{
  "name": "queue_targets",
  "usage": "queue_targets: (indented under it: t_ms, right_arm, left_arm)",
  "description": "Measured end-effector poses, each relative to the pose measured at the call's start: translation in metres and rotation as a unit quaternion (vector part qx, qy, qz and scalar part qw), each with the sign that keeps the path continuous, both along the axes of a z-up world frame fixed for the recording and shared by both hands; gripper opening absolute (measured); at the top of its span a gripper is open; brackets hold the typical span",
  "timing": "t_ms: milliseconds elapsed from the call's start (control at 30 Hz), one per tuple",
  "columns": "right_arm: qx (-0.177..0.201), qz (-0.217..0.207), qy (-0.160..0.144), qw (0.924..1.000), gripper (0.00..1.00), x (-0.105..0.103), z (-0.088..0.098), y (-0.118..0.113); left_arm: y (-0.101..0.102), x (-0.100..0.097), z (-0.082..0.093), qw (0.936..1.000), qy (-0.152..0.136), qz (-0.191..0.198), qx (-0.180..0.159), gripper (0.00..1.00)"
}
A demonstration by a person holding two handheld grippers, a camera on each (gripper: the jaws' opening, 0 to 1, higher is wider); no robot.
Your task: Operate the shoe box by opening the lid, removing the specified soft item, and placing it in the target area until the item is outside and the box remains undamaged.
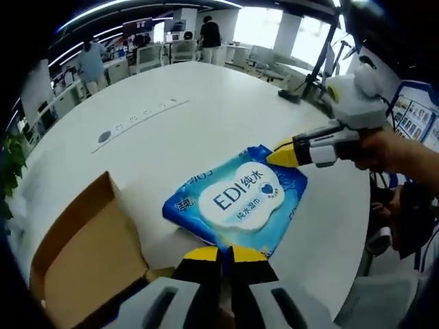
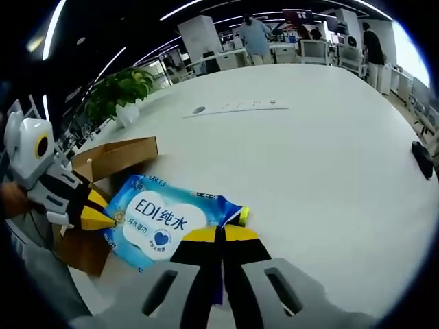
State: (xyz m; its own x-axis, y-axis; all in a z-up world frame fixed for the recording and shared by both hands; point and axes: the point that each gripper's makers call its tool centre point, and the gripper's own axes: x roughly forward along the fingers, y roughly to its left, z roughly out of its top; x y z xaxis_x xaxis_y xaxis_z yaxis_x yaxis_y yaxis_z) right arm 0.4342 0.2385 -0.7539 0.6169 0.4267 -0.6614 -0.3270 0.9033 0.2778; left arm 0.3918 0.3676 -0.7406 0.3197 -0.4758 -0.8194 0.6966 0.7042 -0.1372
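Observation:
A blue and white pack of wet wipes (image 1: 236, 199) lies flat over the white table (image 1: 206, 110), just right of the open brown shoe box (image 1: 82, 264). My left gripper (image 1: 225, 255) is shut on the pack's near edge. The right gripper (image 1: 282, 156), held by a hand (image 1: 394, 149), pinches the opposite corner. In the right gripper view, my right gripper (image 2: 221, 234) is shut on the pack (image 2: 161, 223), and the left gripper (image 2: 96, 214) grips its far side beside the box (image 2: 113, 159). I cannot tell whether the pack touches the table.
A strip of sockets (image 1: 140, 116) runs across the table's middle. A black object (image 2: 423, 159) and a stand base (image 1: 289, 96) sit near the table's edge. A potted plant (image 2: 123, 92) stands past the box. People and desks fill the background.

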Motion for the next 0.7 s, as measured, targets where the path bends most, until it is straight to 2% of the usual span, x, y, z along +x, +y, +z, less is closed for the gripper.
queue_targets:
  t_ms: [333, 500, 700]
  right_arm:
    - [0.013, -0.022, -0.001, 0.9997, 0.01, 0.003, 0.000, -0.003]
    - [0.008, -0.023, -0.003, 0.9997, 0.02, 0.000, 0.000, -0.004]
    - [0.009, -0.023, -0.003, 0.9997, 0.04, -0.004, 0.002, -0.006]
  left_arm:
    - [0.002, -0.003, 0.001, 0.9998, -0.012, -0.010, 0.013, 0.08]
    - [0.001, -0.005, 0.006, 0.9998, -0.017, -0.004, -0.003, 0.14]
    - [0.003, -0.007, 0.014, 0.9996, -0.027, 0.000, -0.007, 0.18]
